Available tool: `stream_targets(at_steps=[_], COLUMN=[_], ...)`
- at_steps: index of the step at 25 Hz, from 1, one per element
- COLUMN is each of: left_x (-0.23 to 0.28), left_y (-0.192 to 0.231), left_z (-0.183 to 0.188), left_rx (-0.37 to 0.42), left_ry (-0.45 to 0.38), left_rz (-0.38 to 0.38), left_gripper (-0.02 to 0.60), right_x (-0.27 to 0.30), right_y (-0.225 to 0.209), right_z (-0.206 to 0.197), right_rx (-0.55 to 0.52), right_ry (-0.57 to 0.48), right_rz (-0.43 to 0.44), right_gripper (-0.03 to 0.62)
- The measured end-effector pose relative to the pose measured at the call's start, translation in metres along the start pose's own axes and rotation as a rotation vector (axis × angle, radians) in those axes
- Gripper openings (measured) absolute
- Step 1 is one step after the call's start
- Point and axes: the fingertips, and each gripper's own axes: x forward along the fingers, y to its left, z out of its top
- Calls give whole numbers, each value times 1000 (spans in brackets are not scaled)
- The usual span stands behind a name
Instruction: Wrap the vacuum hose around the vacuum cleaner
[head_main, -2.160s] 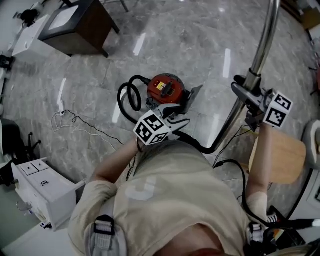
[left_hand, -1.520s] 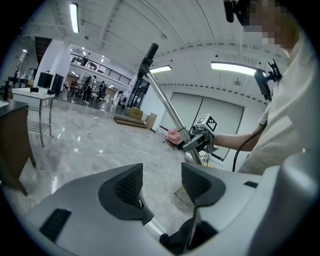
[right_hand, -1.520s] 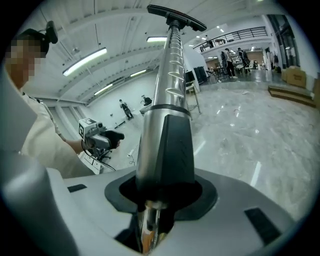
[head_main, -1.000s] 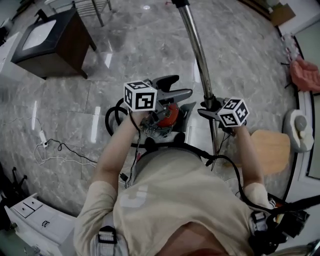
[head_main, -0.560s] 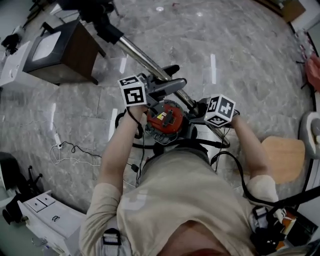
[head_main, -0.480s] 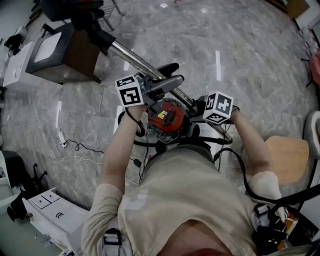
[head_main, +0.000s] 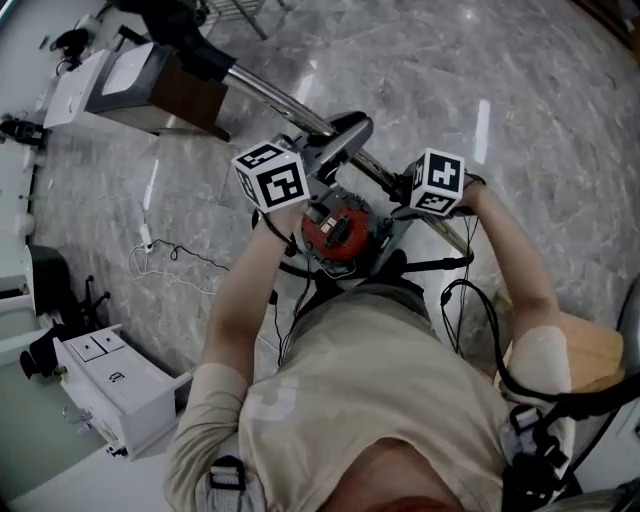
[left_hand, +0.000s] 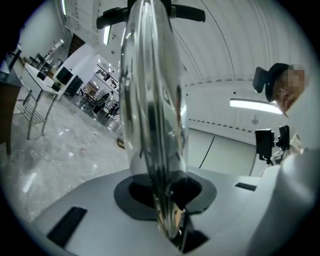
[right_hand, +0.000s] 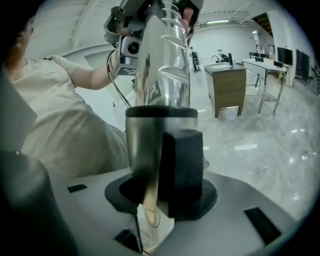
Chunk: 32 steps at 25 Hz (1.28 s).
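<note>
Left gripper (head_main: 338, 143), right gripper (head_main: 398, 192) on wand (head_main: 268, 94) — vacuum cleaner (head_main: 336, 229) beneath.

Brown cabinet (head_main: 192, 100), white drawer unit (head_main: 110, 385), wooden stool (head_main: 592, 348), grey marble floor (head_main: 450, 60)

Metal tube (head_main: 265, 92) passes just beyond the vacuum cleaner (head_main: 335, 228).

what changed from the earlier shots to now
The metal wand, earlier upright in the right gripper, has swung down to point upper left across the vacuum cleaner. The left gripper rose from beside the vacuum, and its jaws have just been closing onto the wand. Unchanged: the right gripper's hold on the wand, and the vacuum on the floor.
</note>
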Motion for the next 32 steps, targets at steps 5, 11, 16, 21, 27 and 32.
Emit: stream_targets(at_steps=[5, 11, 16, 21, 27, 32], left_x=[2, -39, -94, -180, -279, -343], left_y=[46, 100, 152, 205, 284, 321], left_z=[9, 7, -12, -40, -71, -96], left_rx=[-47, -125, -212, -346, -573, -694], left_ry=[-33, -57, -121, -191, -210, -241], left_rz=[206, 388, 494, 540, 617, 720], left_gripper=[81, 81, 81, 81, 81, 81], right_x=[-9, 8, 45, 89, 58, 92], right_y=[-53, -109, -140, -157, -107, 14], right_z=[6, 39, 61, 87, 129, 126], right_rx=[-59, -103, -68, 51, 261, 523], right_ry=[30, 2, -25, 8, -221, -452], right_rz=[-46, -250, -452, -695, -1027, -1031], right_gripper=[143, 143, 165, 301, 336, 336])
